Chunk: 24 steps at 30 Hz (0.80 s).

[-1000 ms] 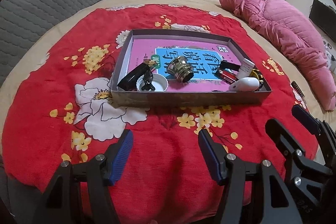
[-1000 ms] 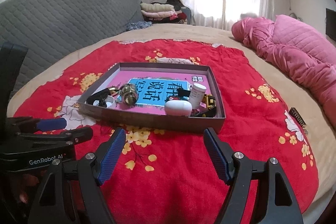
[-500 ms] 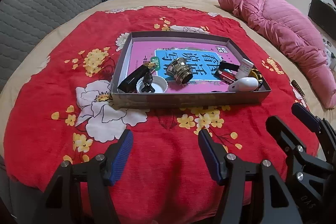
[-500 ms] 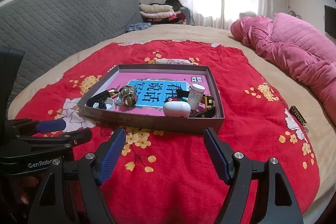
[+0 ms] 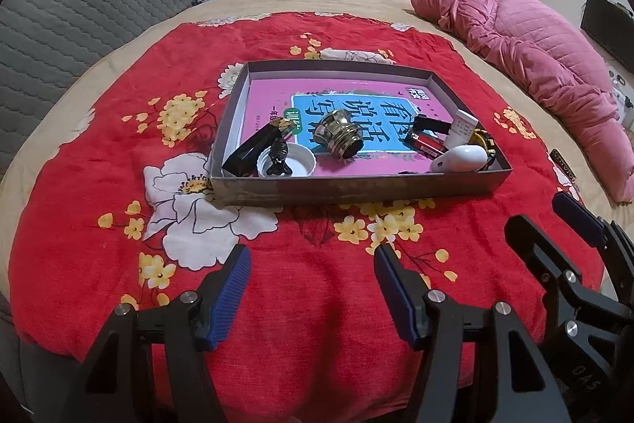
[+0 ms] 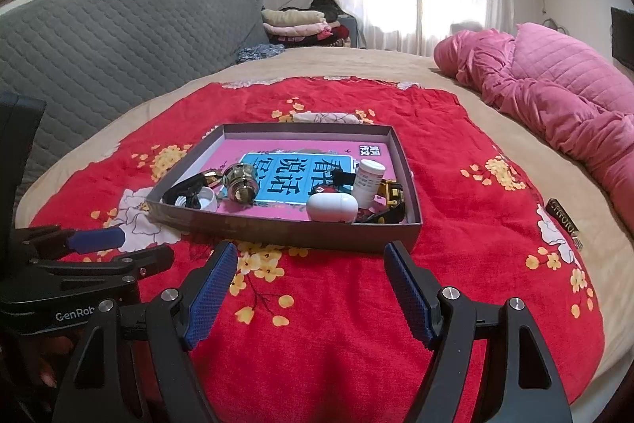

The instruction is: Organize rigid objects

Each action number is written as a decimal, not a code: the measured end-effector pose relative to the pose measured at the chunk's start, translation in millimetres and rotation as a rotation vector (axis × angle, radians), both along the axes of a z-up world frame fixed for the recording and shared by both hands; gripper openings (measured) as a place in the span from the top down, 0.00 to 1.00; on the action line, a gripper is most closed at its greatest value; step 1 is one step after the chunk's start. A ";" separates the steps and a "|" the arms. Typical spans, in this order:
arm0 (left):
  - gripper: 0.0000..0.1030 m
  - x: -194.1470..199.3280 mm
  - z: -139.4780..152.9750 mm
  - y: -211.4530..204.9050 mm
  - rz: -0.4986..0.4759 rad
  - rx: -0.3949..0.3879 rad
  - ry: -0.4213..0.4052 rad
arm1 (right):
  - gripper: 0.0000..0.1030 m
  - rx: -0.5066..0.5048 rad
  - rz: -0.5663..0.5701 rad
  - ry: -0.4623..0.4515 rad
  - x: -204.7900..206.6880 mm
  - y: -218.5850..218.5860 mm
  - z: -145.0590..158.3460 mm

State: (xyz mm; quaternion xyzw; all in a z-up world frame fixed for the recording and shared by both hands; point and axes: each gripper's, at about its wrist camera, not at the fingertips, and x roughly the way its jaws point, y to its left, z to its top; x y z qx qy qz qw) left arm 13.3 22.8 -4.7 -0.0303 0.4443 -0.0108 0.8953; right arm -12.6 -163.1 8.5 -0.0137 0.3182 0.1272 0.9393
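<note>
A shallow grey box (image 5: pixel 356 187) (image 6: pixel 285 230) sits on a red flowered blanket (image 5: pixel 99 165), with a pink and blue book lining its floor. In it lie a brass fitting (image 5: pixel 337 138) (image 6: pixel 239 182), a white cap (image 5: pixel 286 164) with a small black figure on it, a black tube (image 5: pixel 257 144), a white egg-shaped case (image 5: pixel 461 158) (image 6: pixel 332 207), a white bottle (image 5: pixel 459 127) (image 6: pixel 368 182), a red and black lighter (image 5: pixel 426 141) and a yellow object at the right end. My left gripper (image 5: pixel 313 290) and right gripper (image 6: pixel 311 288) are open and empty, hovering over the blanket in front of the box.
The right gripper (image 5: pixel 574 244) shows at the right of the left wrist view, the left gripper (image 6: pixel 91 248) at the left of the right wrist view. A pink quilt (image 6: pixel 554 98) lies at the right. A grey headboard (image 6: pixel 99 38) and folded clothes (image 6: pixel 297 22) stand behind.
Both grippers have tilted up and drawn back slightly from the box; more of the room shows. Both stay open and empty. Nothing in the box has moved.
</note>
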 end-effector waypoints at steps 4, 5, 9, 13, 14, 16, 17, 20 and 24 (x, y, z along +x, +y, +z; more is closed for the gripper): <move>0.38 -0.4 -1.3 0.1 -0.003 0.004 0.004 | 0.25 0.003 -0.006 0.004 0.7 -1.7 0.2; 0.38 -0.4 -1.4 0.1 -0.002 0.004 0.003 | 0.25 0.005 -0.007 0.005 0.7 -2.0 0.1; 0.38 -0.3 -1.8 -0.1 0.000 0.006 0.007 | 0.25 0.010 -0.012 0.008 1.0 -3.7 -0.1; 0.38 0.2 -1.3 -0.1 0.000 0.007 0.007 | 0.25 0.009 -0.007 0.011 1.3 -3.8 -0.8; 0.38 0.1 -1.3 -0.1 0.000 0.008 0.006 | 0.25 0.009 -0.006 0.011 1.4 -3.7 -1.0; 0.38 0.3 -1.7 -0.4 0.001 0.008 0.008 | 0.25 0.009 -0.007 0.011 1.5 -3.6 -1.1; 0.38 0.2 -1.5 -0.3 0.001 0.008 0.007 | 0.25 0.009 -0.007 0.011 1.5 -3.5 -1.1; 0.38 0.3 -1.3 -0.1 0.003 0.010 0.008 | 0.25 0.010 -0.008 0.010 1.6 -3.4 -1.0; 0.38 0.1 -1.2 0.8 0.002 0.011 0.010 | 0.25 0.012 -0.011 0.011 1.9 -4.1 -0.9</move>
